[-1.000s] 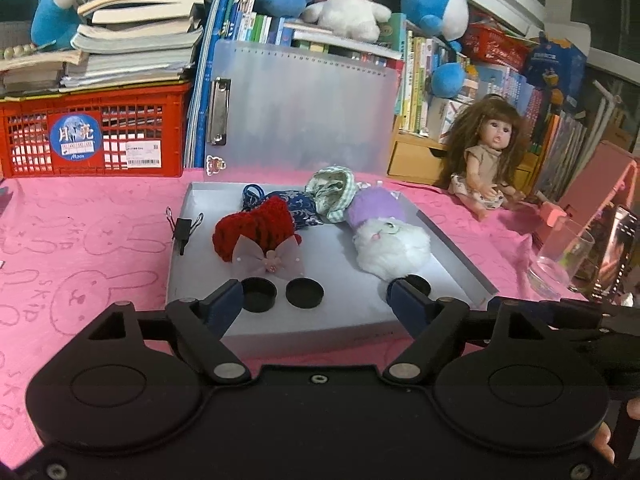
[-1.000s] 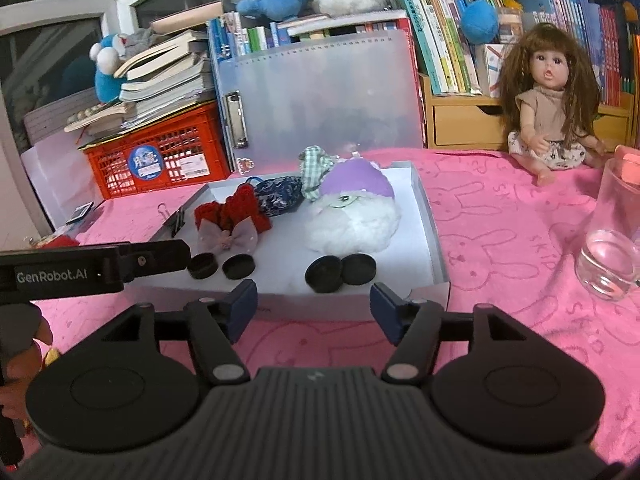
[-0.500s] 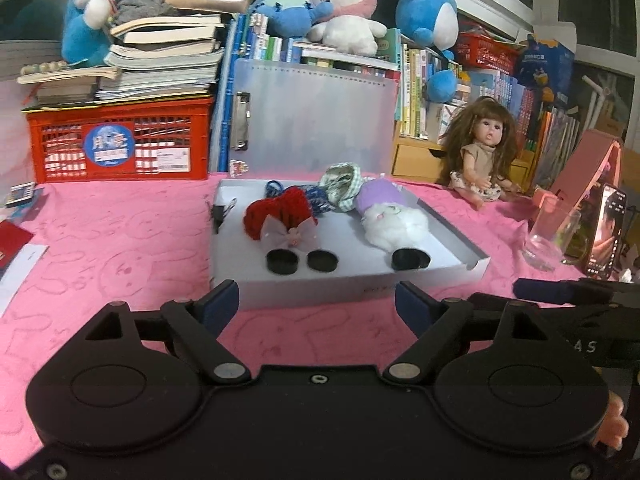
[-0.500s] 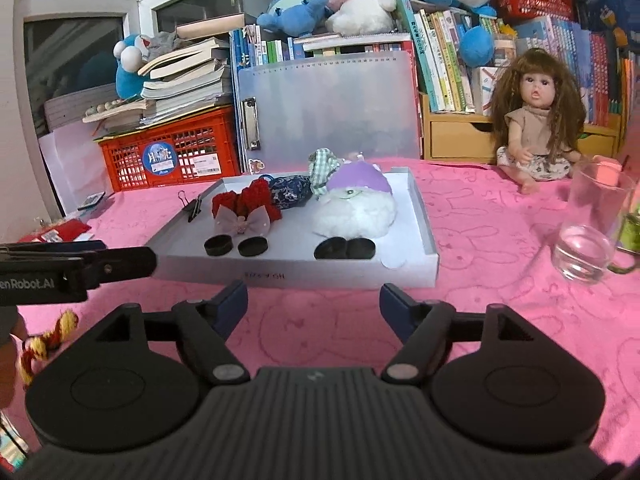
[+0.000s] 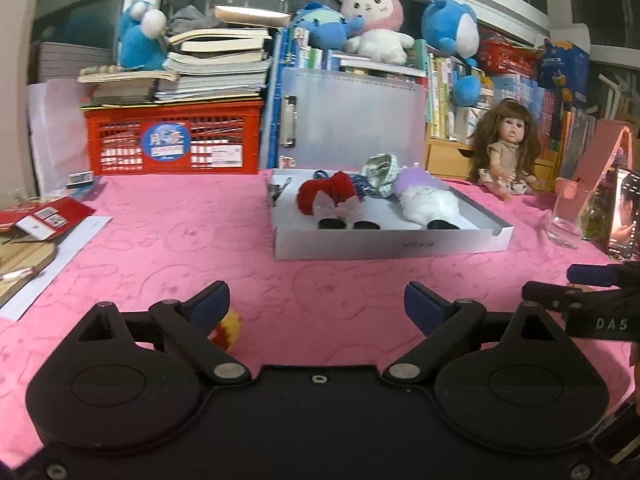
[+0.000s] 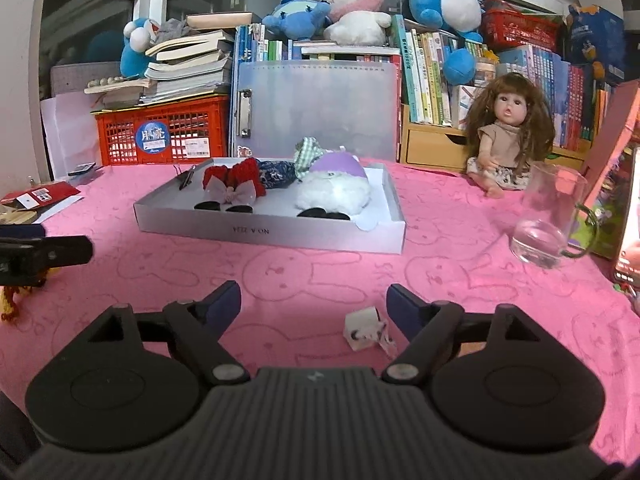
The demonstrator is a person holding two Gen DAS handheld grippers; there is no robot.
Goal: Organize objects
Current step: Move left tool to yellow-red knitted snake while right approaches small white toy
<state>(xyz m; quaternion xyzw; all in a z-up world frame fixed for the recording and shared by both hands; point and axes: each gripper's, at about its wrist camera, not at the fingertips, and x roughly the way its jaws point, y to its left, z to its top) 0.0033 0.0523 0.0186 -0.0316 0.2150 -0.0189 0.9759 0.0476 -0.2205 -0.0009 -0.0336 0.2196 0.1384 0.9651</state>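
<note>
Pink counter (image 5: 168, 248) now separates both tongs from the tray (image 6: 276, 232). Left tongs (image 5: 316, 300) and right tongs (image 6: 314, 300) have just been opening, empty, near a yellow toy (image 5: 229, 330) and white cube (image 6: 362, 328): likely next pickups.

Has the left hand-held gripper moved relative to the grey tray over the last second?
Yes. The left hand-held gripper has backed away from the grey tray, which now sits well beyond its fingertips. Its jaws have just been opening, with nothing between them.
</note>
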